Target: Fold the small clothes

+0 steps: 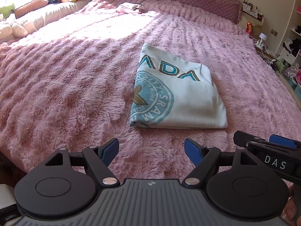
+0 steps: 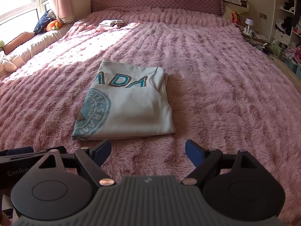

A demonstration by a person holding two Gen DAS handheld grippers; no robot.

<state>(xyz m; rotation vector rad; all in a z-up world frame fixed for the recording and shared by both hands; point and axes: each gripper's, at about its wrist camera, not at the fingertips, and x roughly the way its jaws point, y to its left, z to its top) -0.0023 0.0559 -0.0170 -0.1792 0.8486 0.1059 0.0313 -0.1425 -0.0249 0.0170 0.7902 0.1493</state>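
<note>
A pale blue T-shirt [image 1: 176,96] with teal lettering and a round badge lies folded into a flat rectangle on the fluffy pink blanket [image 1: 65,86]. The same folded T-shirt [image 2: 126,103] lies ahead and left in the right wrist view. My left gripper [image 1: 151,150] hovers above the blanket just short of the shirt's near edge, jaws wide apart and empty. My right gripper [image 2: 147,151] stands open too, with nothing between its blue pads; its left pad [image 2: 102,149] is close to the shirt's near edge without touching it. The right gripper's fingers [image 1: 263,143] reach in at the left view's right edge.
Another small folded pink garment [image 2: 110,24] lies far up the bed near the quilted headboard [image 2: 156,0]. Cushions and soft toys [image 2: 49,23] line the window side at left. A nightstand with a lamp [image 2: 249,23] and cluttered shelves [image 2: 287,24] stand at right.
</note>
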